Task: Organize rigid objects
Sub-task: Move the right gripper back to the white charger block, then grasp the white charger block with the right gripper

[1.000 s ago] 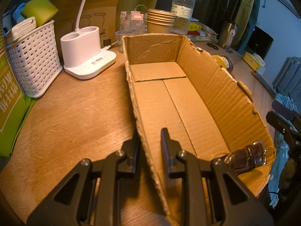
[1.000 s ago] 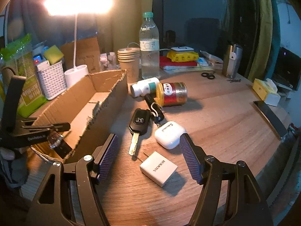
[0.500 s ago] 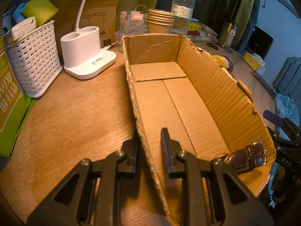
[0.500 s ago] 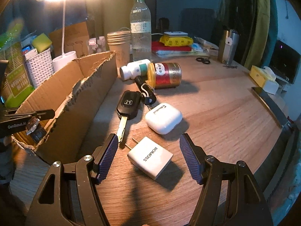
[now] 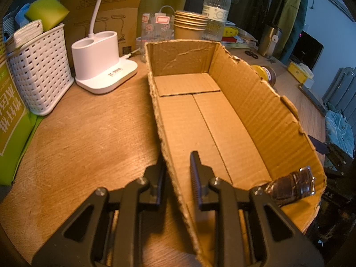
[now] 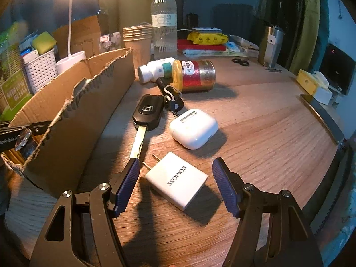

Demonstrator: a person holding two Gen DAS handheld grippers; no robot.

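Note:
My left gripper [image 5: 176, 173] is shut on the left wall of the open cardboard box [image 5: 255, 102], one finger outside and one inside. A dark wristwatch [image 5: 291, 187] lies in the box's near right corner. My right gripper [image 6: 175, 166] is open and low over the table, and its blue pads [image 6: 129, 182] flank a white ROMOSS charger [image 6: 176, 180] without touching it. Beyond the charger lie a white earbud case [image 6: 193, 128], a black car key [image 6: 148, 111], a black lanyard piece [image 6: 170, 93], a white pill bottle [image 6: 155, 70] and a red can [image 6: 195, 75] on its side.
A white basket [image 5: 37, 73], a white lamp base [image 5: 100, 66], stacked paper cups [image 5: 189, 25] and a water bottle [image 5: 214, 11] stand behind the box. A steel mug [image 6: 270, 46] and a yellow tissue box [image 6: 311, 84] sit far right, near the table's edge [image 6: 322, 120].
My right gripper has sunk and come forward, so the charger now lies between its open fingers. The left gripper and the box have not moved.

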